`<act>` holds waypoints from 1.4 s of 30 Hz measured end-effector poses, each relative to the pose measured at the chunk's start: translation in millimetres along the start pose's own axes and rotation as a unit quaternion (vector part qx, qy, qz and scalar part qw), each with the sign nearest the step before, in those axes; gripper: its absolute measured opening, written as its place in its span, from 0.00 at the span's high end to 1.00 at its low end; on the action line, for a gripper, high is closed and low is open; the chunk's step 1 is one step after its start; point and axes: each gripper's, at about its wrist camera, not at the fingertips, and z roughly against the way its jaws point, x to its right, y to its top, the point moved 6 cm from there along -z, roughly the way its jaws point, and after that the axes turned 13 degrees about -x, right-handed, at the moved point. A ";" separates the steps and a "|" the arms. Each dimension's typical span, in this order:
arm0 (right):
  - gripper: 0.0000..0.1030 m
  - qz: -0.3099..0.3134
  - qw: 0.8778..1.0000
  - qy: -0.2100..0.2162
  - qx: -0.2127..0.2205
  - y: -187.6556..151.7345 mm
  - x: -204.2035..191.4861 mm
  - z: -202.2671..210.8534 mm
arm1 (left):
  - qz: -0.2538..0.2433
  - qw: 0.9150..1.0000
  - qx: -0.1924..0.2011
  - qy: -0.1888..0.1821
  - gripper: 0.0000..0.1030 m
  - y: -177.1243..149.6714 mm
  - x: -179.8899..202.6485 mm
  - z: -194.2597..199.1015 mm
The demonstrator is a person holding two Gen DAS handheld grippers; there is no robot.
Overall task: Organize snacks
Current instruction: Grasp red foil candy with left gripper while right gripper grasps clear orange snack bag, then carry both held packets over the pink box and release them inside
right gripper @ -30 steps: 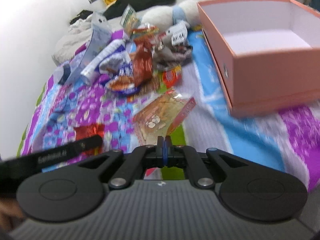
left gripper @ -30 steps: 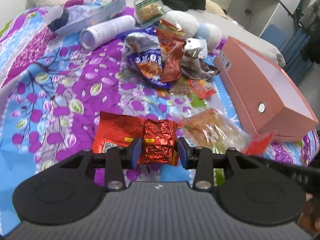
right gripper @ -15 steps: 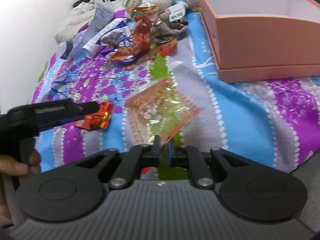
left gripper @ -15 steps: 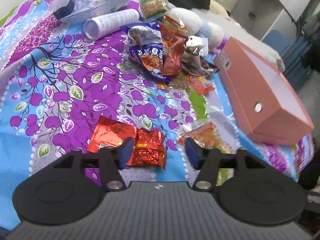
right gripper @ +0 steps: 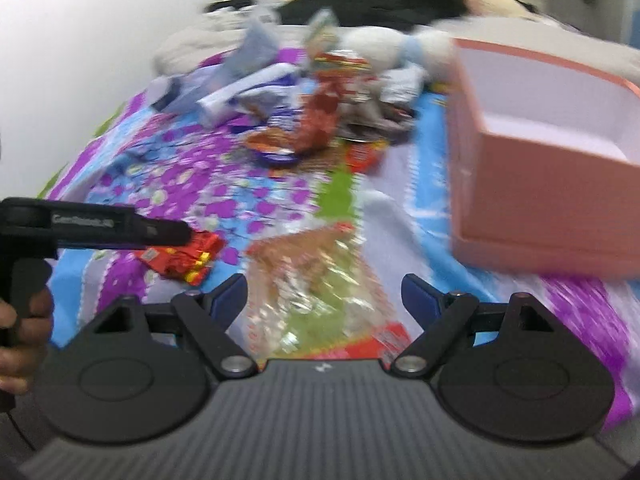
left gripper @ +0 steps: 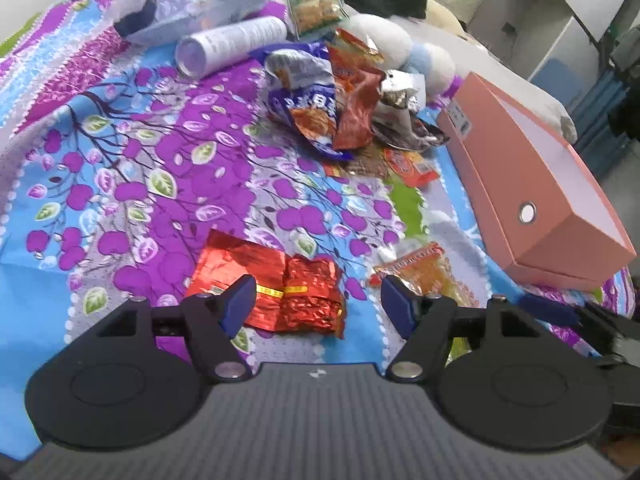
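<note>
Nearest in the left wrist view, the left gripper (left gripper: 316,306) is seen with its blue-padded jaws spread wide and nothing held between them. Two crinkled red foil snack packets (left gripper: 280,290) are laid side by side on the purple-and-blue floral bedspread (left gripper: 132,184), partly inside the jaw gap; whether the left pad touches the foil cannot be told.

In the right wrist view, blurred by motion, the right gripper (right gripper: 324,294) is likewise shown fully open and empty. A clear plastic snack bag with orange print (right gripper: 316,284) is spread flat on the bedspread between its fingers. The red foil packets (right gripper: 182,258) are found to the left of that bag, under the tip of the left gripper (right gripper: 164,232), whose handle is held by a hand (right gripper: 24,336) at the left edge.

To the right of the clear bag, a salmon-pink open cardboard box with a white lining (right gripper: 536,152) is set on the bedspread; its visible interior is bare.

Beyond the clear bag, a heap of mixed snack wrappers (left gripper: 340,108) is piled, with a white cylindrical tube (left gripper: 230,44) lying to the heap's left. Behind the heap, a white-and-pale-blue plush toy (left gripper: 408,48) is rested.
</note>
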 end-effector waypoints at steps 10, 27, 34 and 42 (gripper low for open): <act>0.16 0.064 0.998 -0.017 -0.007 -1.9 -10.2 -54.5 | -0.020 1.000 -0.013 0.020 0.30 -1.7 -0.7 -20.0; 0.44 0.060 0.998 0.001 -0.005 1.2 -15.7 -61.3 | -0.045 0.998 0.006 0.052 0.55 4.3 7.9 -29.2; 0.61 0.015 1.000 0.006 -0.006 2.5 0.2 -43.1 | -0.036 0.998 0.022 0.048 0.56 8.0 13.4 -10.1; 0.62 -0.017 1.000 0.006 0.009 9.2 7.6 -8.9 | -0.027 0.998 0.043 0.030 0.56 17.8 34.1 19.3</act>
